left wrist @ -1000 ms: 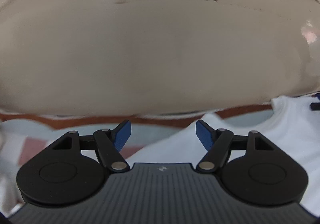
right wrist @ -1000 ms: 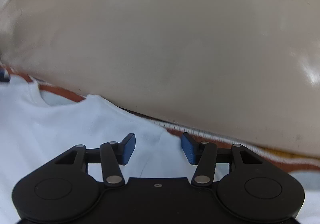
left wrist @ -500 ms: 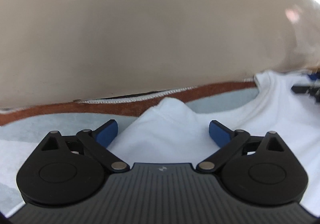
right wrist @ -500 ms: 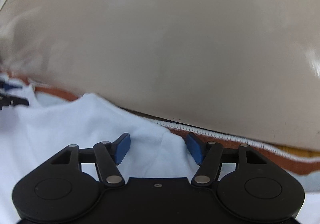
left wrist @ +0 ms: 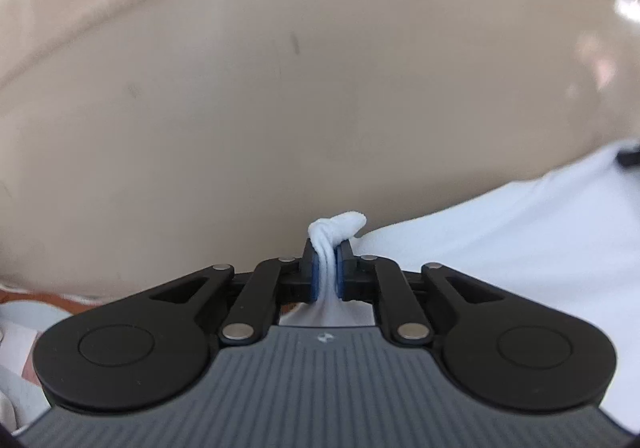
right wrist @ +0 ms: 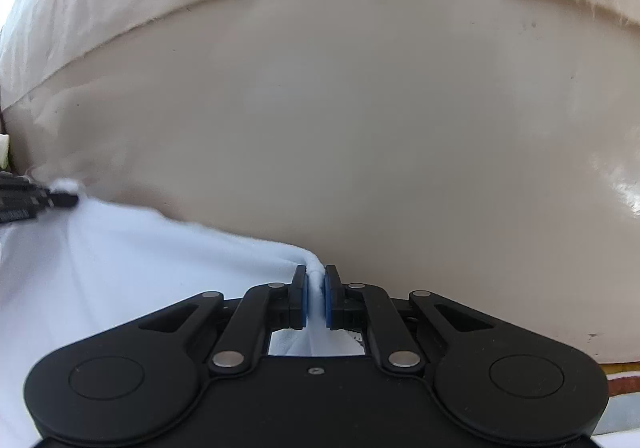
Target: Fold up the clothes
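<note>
A white T-shirt (left wrist: 500, 232) is stretched between my two grippers. My left gripper (left wrist: 327, 248) is shut on a bunched corner of it, and a knot of cloth pokes out past the blue pads. From there the shirt runs off to the right, where the other gripper's tip (left wrist: 630, 157) shows at the frame edge. In the right wrist view my right gripper (right wrist: 316, 276) is shut on another fold of the white T-shirt (right wrist: 120, 248), which spreads left toward the left gripper (right wrist: 36, 200).
A beige padded surface (right wrist: 360, 128) with a seam fills the space ahead of both grippers, close up. A rust-brown and pale blue patterned cloth (left wrist: 24, 312) lies below at the left; its brown edge (right wrist: 624, 384) also shows at the lower right.
Both grippers went from open over the shirt's shoulders to shut on the cloth. The shirt edge has come up off the patterned cloth, which has mostly dropped out of view.
</note>
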### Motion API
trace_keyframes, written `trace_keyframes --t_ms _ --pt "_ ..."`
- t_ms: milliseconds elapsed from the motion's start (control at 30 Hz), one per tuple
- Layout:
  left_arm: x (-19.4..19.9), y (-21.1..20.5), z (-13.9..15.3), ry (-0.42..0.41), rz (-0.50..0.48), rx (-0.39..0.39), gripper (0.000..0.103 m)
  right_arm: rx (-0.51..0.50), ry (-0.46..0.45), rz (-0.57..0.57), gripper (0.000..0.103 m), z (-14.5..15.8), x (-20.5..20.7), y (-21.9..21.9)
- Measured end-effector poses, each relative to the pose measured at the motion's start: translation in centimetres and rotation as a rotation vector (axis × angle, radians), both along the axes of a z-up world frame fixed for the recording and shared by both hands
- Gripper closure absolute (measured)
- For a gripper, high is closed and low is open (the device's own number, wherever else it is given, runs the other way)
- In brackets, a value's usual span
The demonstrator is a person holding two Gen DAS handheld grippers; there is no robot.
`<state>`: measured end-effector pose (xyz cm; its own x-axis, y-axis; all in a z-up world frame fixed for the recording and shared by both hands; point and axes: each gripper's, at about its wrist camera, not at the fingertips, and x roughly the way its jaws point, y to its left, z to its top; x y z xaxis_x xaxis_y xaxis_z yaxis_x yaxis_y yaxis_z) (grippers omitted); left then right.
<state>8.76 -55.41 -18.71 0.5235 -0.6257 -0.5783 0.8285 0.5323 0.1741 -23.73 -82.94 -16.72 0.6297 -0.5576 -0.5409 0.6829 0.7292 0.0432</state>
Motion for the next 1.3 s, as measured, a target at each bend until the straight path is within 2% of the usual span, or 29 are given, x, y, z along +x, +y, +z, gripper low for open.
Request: trace_keyframes --t_ms 33,67,100,133,167,200,233,267,333,467,567,667,767,833,867,900,1033,1133,1200,1300 --pt "0.1 -0.8 -1.0 0.001 0.003 0.05 0.087 0.02 0.022 -0.023 0.094 -0.6 0.5 -0.3" --pt "0.3 -1.5 -1.8 -0.002 0.011 0.097 0.077 0.047 0.043 -0.047 0.093 -1.0 0.8 -0.7" --pt "0.2 -2.0 -2.2 -0.014 0.042 0.125 0.073 0.071 0.039 -0.07 0.093 -0.8 0.5 -0.9" --pt "0.2 -2.0 -2.1 -0.011 0.081 0.113 0.066 0.094 0.019 -0.098 0.091 -0.2 -0.1 -1.2" --pt "0.3 -2.0 -1.9 -0.007 0.12 0.1 0.054 0.117 0.0 -0.127 0.078 0.5 -0.8 -1.4" --pt "0.2 -2.0 -1.7 -0.003 0.153 0.085 0.049 0.142 -0.026 -0.17 0.068 1.5 -2.1 -1.7" --pt "0.0 -1.7 -1.0 0.005 0.165 0.061 0.043 0.17 -0.057 -0.226 0.064 2.7 -4.0 -2.0" --pt "-0.4 -1.4 -0.3 0.006 0.171 0.04 0.041 0.205 -0.089 -0.282 0.059 3.8 -5.9 -2.3" --pt "-2.0 -1.0 1.1 -0.039 0.133 0.013 0.04 0.339 -0.176 -0.413 0.057 4.8 -10.7 -2.8" --pt "-6.7 -0.5 3.2 -0.068 -0.064 -0.04 0.04 0.592 -0.399 -0.704 0.057 4.1 -20.5 -1.6" --pt "-10.1 -1.4 3.1 0.012 -0.214 0.008 0.042 0.706 -0.541 -0.926 0.055 2.0 -25.6 1.6" --pt "-13.0 -1.8 3.3 0.078 -0.326 0.037 0.044 0.788 -0.643 -1.062 0.055 0.4 -28.4 4.7" --pt "-14.6 -2.3 4.1 0.168 -0.405 0.056 0.044 0.794 -0.612 -1.101 0.055 0.1 -29.0 4.8" --pt "-14.7 -3.4 5.2 0.253 -0.438 0.108 0.044 0.768 -0.564 -1.137 0.048 0.2 -29.3 4.0" --pt "-16.1 -4.4 6.1 0.283 -0.458 0.14 0.044 0.754 -0.54 -1.155 0.044 0.2 -29.5 3.6" --pt "-16.3 -5.0 7.2 0.3 -0.479 0.172 0.044 0.741 -0.516 -1.173 0.044 0.3 -29.6 3.2" --pt "-17.4 -7.6 9.1 0.287 -0.543 0.356 0.041 0.686 -0.419 -1.243 0.044 0.4 -30.2 1.6" --pt "-18.8 -10.2 7.7 0.28 -0.554 0.445 0.04 0.644 -0.345 -1.293 0.044 0.5 -30.7 0.5" --pt "-19.4 -11.9 6.2 0.297 -0.56 0.422 0.04 0.615 -0.296 -1.325 0.044 0.6 -31.0 -0.3" --pt "-20.2 -14.5 4.0 0.33 -0.559 0.38 0.04 0.615 -0.361 -1.356 0.044 -0.2 -31.8 -0.2"
